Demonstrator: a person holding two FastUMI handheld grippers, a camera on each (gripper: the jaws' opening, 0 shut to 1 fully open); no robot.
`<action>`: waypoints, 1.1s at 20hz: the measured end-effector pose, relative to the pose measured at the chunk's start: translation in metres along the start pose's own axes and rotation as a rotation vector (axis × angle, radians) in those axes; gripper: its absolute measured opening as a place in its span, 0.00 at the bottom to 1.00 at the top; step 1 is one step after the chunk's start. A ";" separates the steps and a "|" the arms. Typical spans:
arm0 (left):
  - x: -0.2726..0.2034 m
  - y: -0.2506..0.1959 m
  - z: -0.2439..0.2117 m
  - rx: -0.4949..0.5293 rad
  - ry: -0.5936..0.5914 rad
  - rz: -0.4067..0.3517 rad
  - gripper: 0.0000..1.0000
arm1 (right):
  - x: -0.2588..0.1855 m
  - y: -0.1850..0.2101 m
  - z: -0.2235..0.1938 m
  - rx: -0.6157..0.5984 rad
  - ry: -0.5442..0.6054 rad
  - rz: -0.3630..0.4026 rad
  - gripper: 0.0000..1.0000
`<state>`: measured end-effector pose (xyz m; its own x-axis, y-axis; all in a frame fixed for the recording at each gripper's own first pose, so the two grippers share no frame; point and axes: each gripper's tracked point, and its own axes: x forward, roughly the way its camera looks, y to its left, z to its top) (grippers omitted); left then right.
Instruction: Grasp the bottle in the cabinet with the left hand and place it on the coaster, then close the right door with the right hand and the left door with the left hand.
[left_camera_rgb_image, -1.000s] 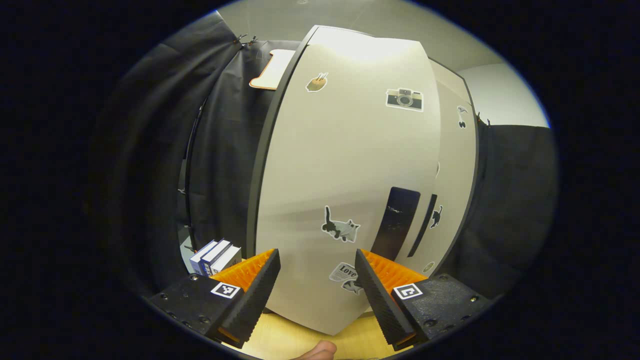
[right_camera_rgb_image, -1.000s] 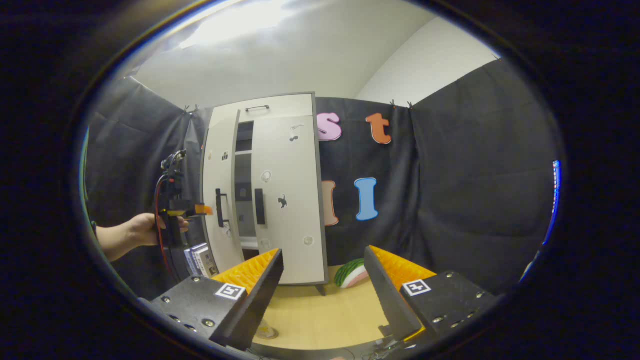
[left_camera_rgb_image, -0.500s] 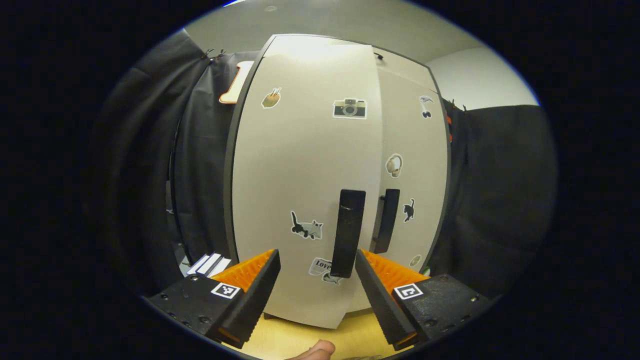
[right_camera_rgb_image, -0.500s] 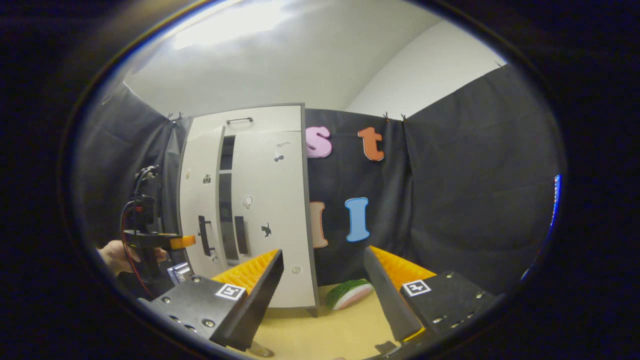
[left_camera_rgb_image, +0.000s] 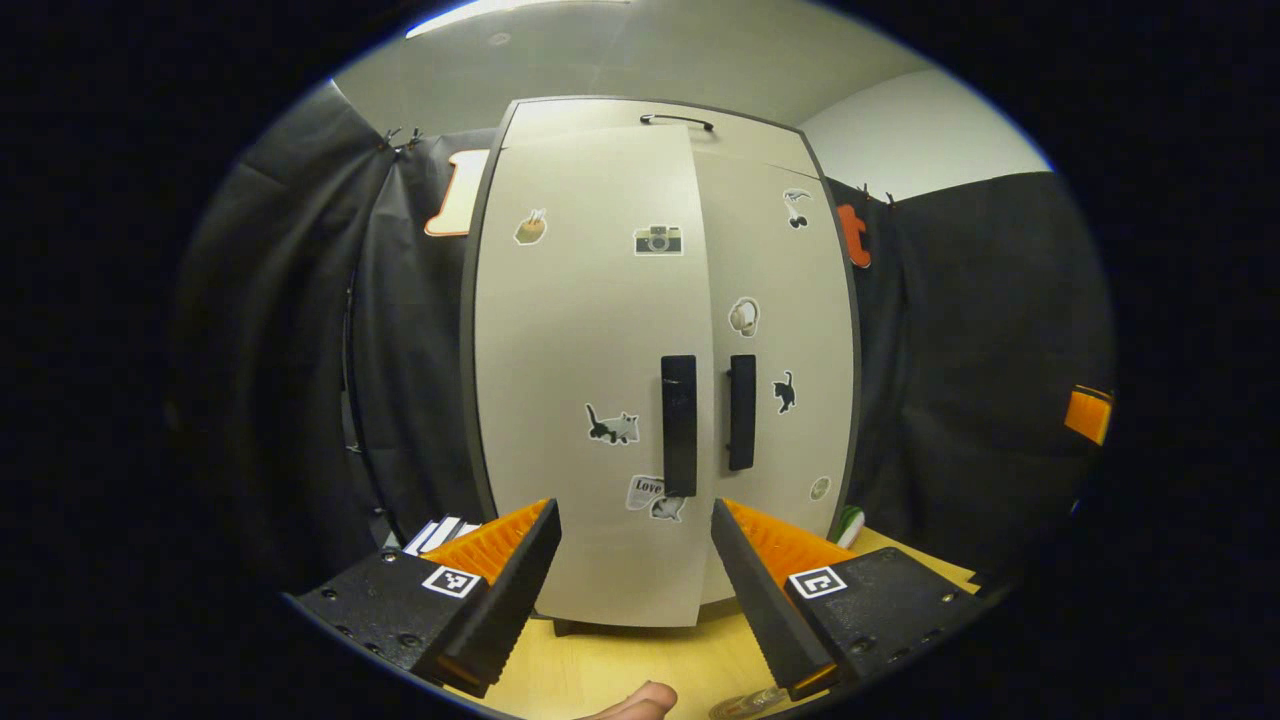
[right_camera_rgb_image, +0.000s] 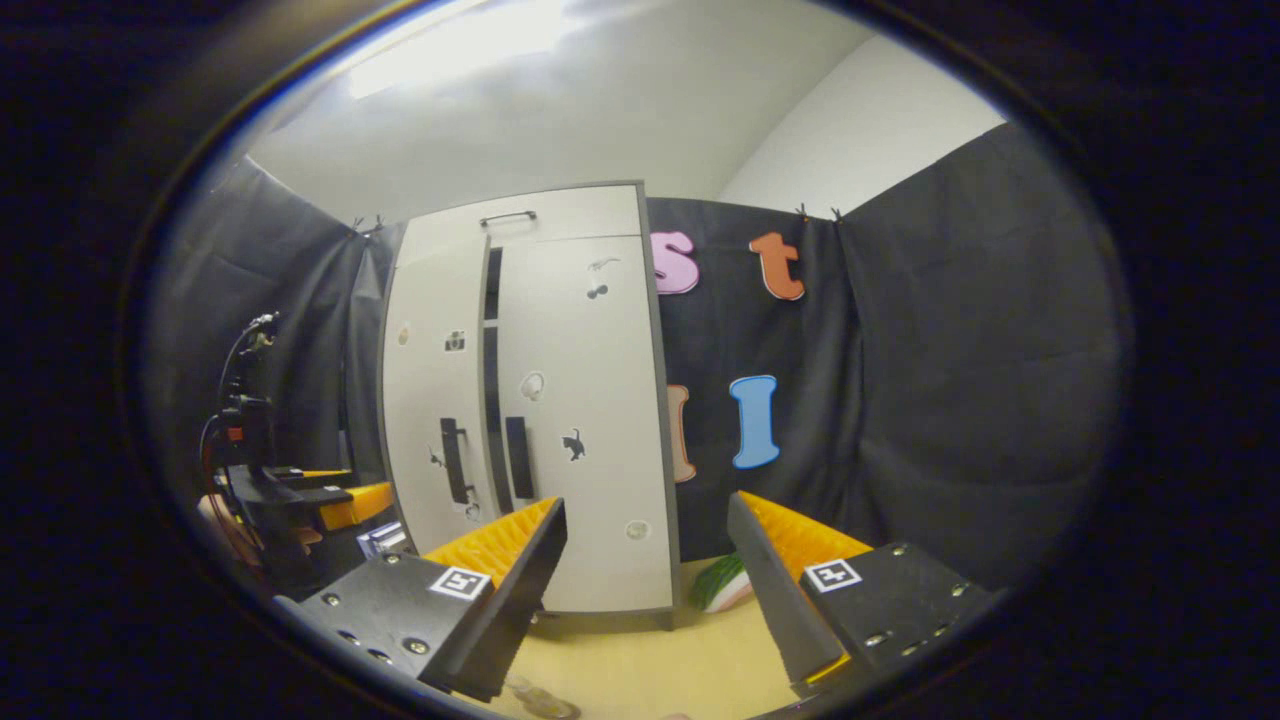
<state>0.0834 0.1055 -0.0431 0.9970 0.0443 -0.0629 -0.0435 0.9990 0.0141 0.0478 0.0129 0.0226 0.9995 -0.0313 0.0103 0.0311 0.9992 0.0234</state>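
The pale cabinet (left_camera_rgb_image: 600, 330) stands close ahead in the left gripper view. Its right door (left_camera_rgb_image: 780, 350) lies flush. The left door (left_camera_rgb_image: 590, 400) stands slightly proud of it, the two dark handles (left_camera_rgb_image: 678, 425) side by side. My left gripper (left_camera_rgb_image: 632, 510) is open and empty, a short way in front of the left door, touching nothing. In the right gripper view a thin dark gap (right_camera_rgb_image: 492, 380) remains between the doors, and the left gripper (right_camera_rgb_image: 335, 500) hangs left of the cabinet (right_camera_rgb_image: 580, 400). My right gripper (right_camera_rgb_image: 645, 510) is open and empty, farther back. A clear object, perhaps the bottle (right_camera_rgb_image: 540, 700), pokes up at the bottom edge.
Books (left_camera_rgb_image: 440, 533) stand left of the cabinet on the wooden table (left_camera_rgb_image: 620, 670). A watermelon-slice toy (right_camera_rgb_image: 725, 585) lies at the cabinet's right foot. A thumb (left_camera_rgb_image: 635, 700) shows at the bottom edge. Black cloth walls close in the back and both sides.
The left door has swung from well ajar to nearly flush with the right door. My left gripper has drawn back from it, so the whole cabinet front shows. The right gripper stayed open, shifting slightly.
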 end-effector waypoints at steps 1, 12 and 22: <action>-0.010 0.001 -0.001 -0.007 -0.004 0.012 0.92 | -0.004 0.004 -0.001 0.000 -0.002 0.025 0.98; -0.134 -0.003 -0.017 -0.004 0.012 0.143 0.96 | -0.091 -0.018 -0.009 0.021 0.012 0.181 0.98; -0.166 -0.038 0.007 0.000 -0.059 0.135 0.98 | -0.132 -0.038 -0.019 0.058 0.043 0.216 0.98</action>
<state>-0.0803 0.0601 -0.0258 0.9842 0.1773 -0.0017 -0.1772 0.9840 0.0189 -0.0856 -0.0202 0.0018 0.9825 0.1853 -0.0212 -0.1830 0.9796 0.0831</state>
